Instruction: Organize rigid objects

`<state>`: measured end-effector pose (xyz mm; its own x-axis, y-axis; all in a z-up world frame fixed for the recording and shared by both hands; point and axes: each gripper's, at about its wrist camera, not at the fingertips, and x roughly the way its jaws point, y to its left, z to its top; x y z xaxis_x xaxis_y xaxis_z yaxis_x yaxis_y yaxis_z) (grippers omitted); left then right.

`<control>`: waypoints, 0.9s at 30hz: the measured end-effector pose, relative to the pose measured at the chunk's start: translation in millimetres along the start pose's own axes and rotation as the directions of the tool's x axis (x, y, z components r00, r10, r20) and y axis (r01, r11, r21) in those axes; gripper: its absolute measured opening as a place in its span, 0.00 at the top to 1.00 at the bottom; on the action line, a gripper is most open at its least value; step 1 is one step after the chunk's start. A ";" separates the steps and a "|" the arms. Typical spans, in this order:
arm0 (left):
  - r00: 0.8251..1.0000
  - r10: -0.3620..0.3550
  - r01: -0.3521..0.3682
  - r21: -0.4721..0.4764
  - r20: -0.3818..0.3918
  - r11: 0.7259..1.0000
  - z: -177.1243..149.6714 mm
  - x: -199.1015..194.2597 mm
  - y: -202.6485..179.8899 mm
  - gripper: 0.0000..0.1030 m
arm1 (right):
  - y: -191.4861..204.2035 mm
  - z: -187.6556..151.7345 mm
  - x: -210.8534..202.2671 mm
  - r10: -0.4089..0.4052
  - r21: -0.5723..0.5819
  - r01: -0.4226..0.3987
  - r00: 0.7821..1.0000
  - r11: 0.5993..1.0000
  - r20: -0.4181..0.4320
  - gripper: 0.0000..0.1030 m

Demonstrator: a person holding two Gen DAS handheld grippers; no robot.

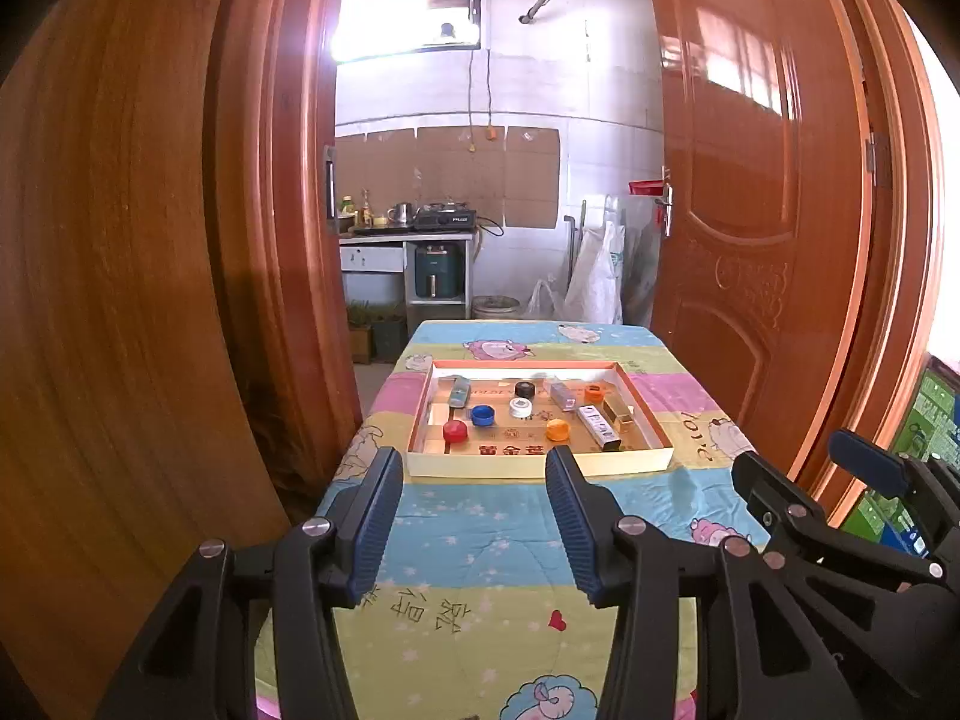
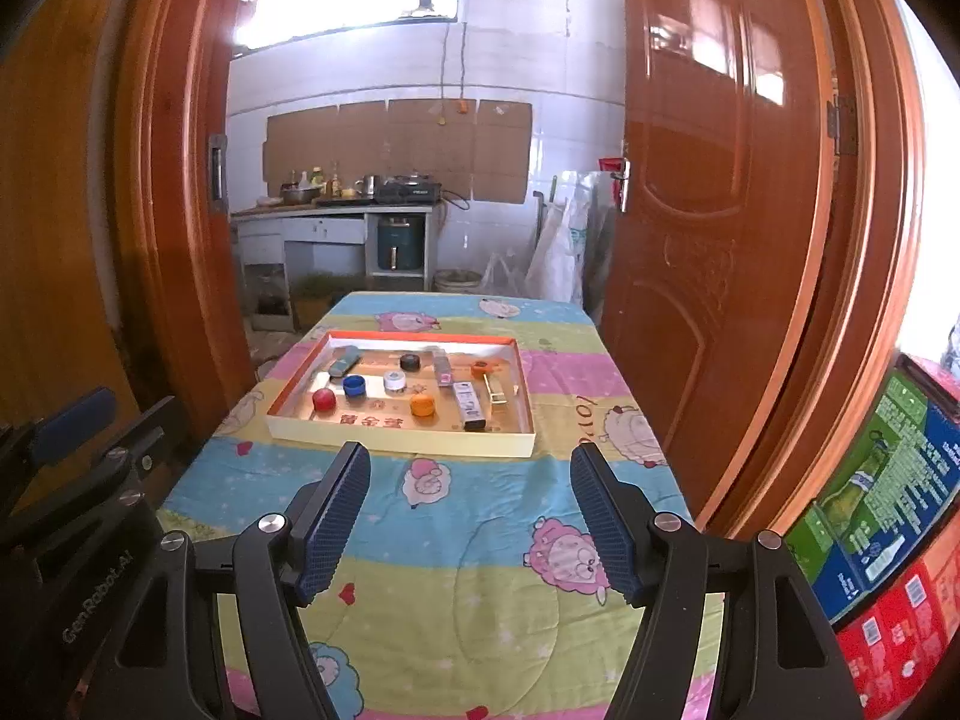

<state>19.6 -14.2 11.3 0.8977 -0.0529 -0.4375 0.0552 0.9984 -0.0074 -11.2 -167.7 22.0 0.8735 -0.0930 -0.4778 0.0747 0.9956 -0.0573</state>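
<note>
We cannot read the print on the small boxes [image 1: 600,425] in the tray [image 1: 534,468], and the cartons [image 2: 888,516] are cut off at the right edge.

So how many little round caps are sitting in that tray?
6, none apparently hidden: red front left, blue, white, black behind, orange front middle, another orange far right.

Red cap [image 1: 455,431], blue cap [image 1: 482,415], orange cap [image 1: 557,430]; pastel striped sheep-print cloth [image 2: 480,570].
</note>
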 end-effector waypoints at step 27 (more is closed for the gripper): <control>1.000 0.000 0.000 0.007 0.004 1.000 1.6 -1.9 2.0 0.52 | -0.9 0.7 -1.6 0.006 0.004 -0.006 1.000 1.000 0.002 0.31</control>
<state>18.7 -12.1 13.6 0.8992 -0.0528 -0.4343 0.0579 0.9983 -0.0013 -12.3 -168.4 23.4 0.8752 -0.0868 -0.4760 0.0711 0.9962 -0.0509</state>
